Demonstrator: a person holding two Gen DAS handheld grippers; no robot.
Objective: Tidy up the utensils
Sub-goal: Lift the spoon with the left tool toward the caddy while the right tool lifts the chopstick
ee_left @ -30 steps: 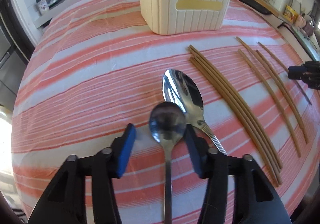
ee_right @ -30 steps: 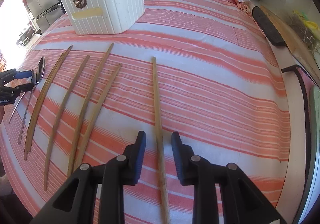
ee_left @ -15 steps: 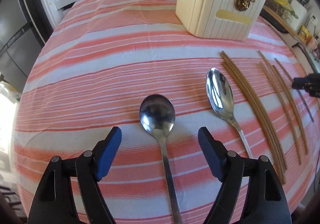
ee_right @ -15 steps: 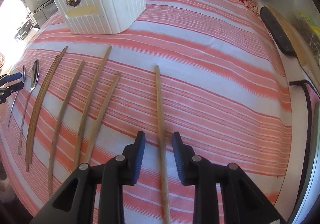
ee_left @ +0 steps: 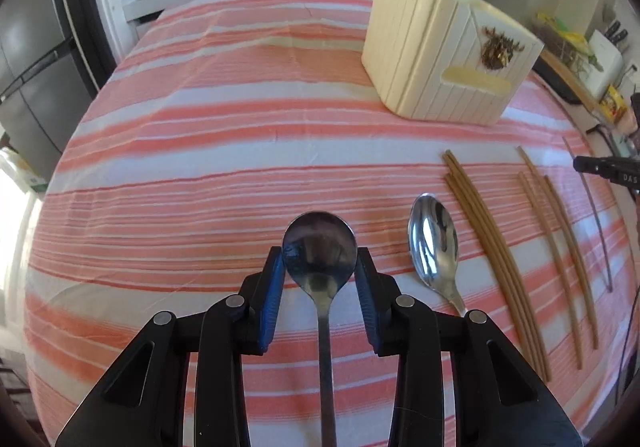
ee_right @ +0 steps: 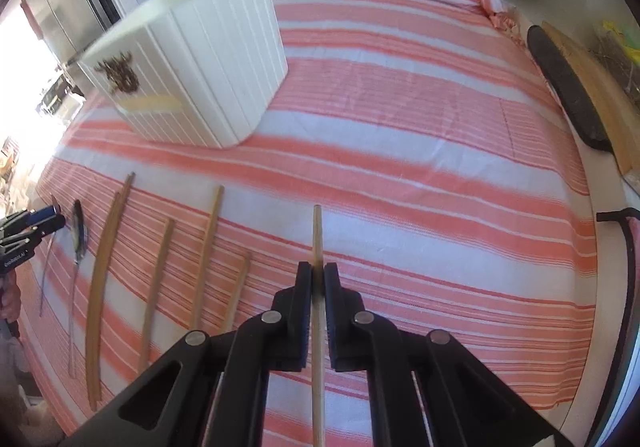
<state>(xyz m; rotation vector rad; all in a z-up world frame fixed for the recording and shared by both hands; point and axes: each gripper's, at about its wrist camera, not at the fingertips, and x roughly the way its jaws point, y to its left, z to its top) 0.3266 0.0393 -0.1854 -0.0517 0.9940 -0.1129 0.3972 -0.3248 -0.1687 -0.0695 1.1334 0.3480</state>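
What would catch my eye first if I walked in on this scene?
Probably the left gripper closed around a shiny round spoon over the orange-striped tablecloth, while the right gripper pinches a single wooden chopstick. Behind them stands a cream ribbed utensil box with a gold emblem.

White letters "DAS" stand on the right tongs (ee_left: 608,171), cut off at the frame edge; print on the left tongs (ee_right: 24,235) is too blurred to read.
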